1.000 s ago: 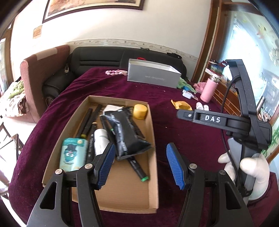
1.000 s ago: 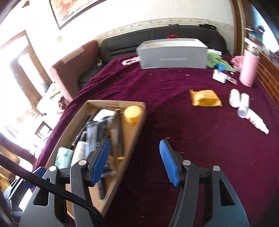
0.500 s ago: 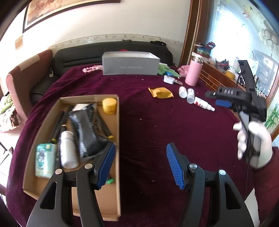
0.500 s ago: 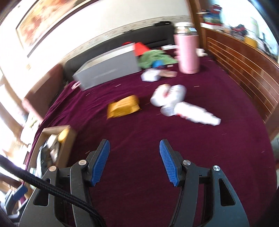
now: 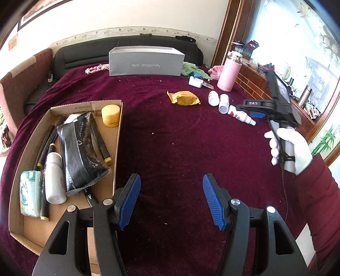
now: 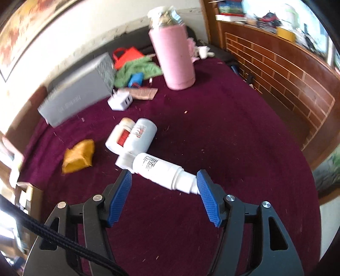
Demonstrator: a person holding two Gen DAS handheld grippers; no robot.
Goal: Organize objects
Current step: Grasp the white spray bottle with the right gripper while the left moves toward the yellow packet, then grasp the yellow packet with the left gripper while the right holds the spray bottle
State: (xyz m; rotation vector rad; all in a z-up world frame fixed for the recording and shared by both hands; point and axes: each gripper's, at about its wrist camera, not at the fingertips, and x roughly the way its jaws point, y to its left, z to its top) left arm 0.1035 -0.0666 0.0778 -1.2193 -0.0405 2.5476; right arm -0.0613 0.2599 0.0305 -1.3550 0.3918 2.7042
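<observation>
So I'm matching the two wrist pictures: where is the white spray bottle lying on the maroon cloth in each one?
Left wrist view: the white spray bottle lies far right, beside two white pill bottles, under the right gripper.
Right wrist view: the bottle lies centre, just ahead of the opening fingers, not gripped.
Shared landmark: the pink flask.

This is a living room in a home. Beyond the gripper a black sofa (image 5: 127, 45) stands against a white wall with a framed picture (image 5: 31, 12), a maroon-clothed table (image 5: 170, 138) carries household clutter, and a window (image 5: 286, 38) glows right.
</observation>
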